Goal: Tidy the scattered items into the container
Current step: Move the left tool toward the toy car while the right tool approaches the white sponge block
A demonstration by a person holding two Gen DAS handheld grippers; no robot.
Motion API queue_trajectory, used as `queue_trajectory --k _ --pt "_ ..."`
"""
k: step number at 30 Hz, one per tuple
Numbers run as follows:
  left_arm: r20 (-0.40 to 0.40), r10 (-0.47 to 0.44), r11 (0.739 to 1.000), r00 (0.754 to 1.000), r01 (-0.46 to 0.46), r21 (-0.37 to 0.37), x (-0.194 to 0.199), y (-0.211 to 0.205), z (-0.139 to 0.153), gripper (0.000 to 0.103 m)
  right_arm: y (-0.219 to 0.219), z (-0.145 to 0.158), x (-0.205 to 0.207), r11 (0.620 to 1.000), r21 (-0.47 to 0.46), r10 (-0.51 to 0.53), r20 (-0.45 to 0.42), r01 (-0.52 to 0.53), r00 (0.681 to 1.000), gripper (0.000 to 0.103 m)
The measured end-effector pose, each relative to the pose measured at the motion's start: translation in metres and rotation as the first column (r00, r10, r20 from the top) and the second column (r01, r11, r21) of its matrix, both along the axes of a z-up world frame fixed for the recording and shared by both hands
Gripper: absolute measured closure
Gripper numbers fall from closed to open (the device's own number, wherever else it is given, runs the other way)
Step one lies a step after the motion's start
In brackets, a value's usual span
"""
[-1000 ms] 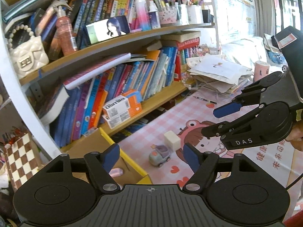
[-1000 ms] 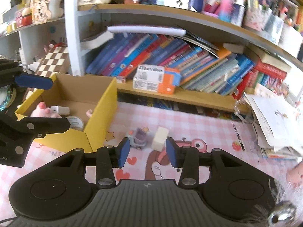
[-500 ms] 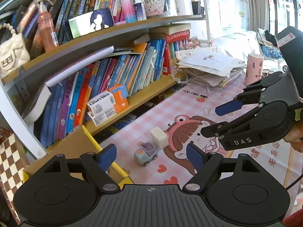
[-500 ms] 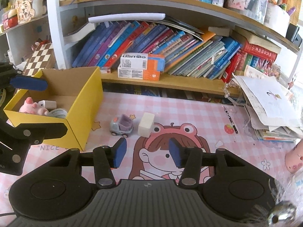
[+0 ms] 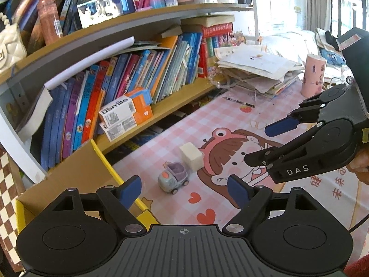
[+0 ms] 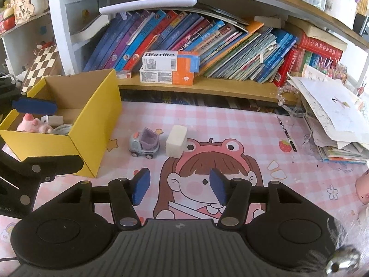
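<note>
A small grey-and-purple toy car [image 6: 144,143] and a cream block [image 6: 176,140] stand side by side on the pink cartoon mat, just right of the yellow cardboard box [image 6: 92,124]. The box holds a pink pig toy [image 6: 32,124], a white item and a tape roll. The car [image 5: 173,177] and block [image 5: 191,157] also show in the left wrist view. My left gripper [image 5: 184,190] is open and empty, near the box's corner [image 5: 129,184]. My right gripper [image 6: 178,185] is open and empty, above the mat in front of both items.
A bookshelf [image 6: 207,85] full of books runs along the back, with toothpaste boxes [image 6: 169,67] on its lower board. A pile of papers [image 6: 334,115] lies at the right, a pen [image 6: 287,133] beside it, a pink cup [image 5: 313,75] further right. A chessboard [image 6: 42,62] stands behind the box.
Both grippers have pulled back from the shelf and the box, so the car and block look farther off. The right gripper's jaws have opened wider.
</note>
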State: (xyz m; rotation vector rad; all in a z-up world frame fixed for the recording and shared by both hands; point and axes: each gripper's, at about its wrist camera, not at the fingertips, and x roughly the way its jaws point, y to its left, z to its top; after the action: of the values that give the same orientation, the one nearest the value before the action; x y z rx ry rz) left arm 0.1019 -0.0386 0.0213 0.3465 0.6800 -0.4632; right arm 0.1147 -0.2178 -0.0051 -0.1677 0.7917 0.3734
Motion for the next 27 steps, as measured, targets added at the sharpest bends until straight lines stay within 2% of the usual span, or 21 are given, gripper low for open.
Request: queue_trajectory --k 14,21,27 --pt "0.028 0.009 1.0 1.0 -0.009 -0.008 0.02 -0.018 -0.018 0.019 -0.01 -0.017 0.029 0.999 0.016 -0.038 -0.026 0.039 0.999 0.044" --pt "0.018 0.009 1.0 1.0 -0.009 0.025 0.035 -0.029 -0.034 0.019 -0.006 -0.026 0.049 0.999 0.03 -0.025 -0.044 0.026 0.999 0.044" --pt "0.007 0.047 0.998 0.999 -0.048 0.039 0.051 -0.032 -0.048 0.019 0.0 -0.033 0.063 0.999 0.033 -0.003 -0.057 0.005 0.998 0.044"
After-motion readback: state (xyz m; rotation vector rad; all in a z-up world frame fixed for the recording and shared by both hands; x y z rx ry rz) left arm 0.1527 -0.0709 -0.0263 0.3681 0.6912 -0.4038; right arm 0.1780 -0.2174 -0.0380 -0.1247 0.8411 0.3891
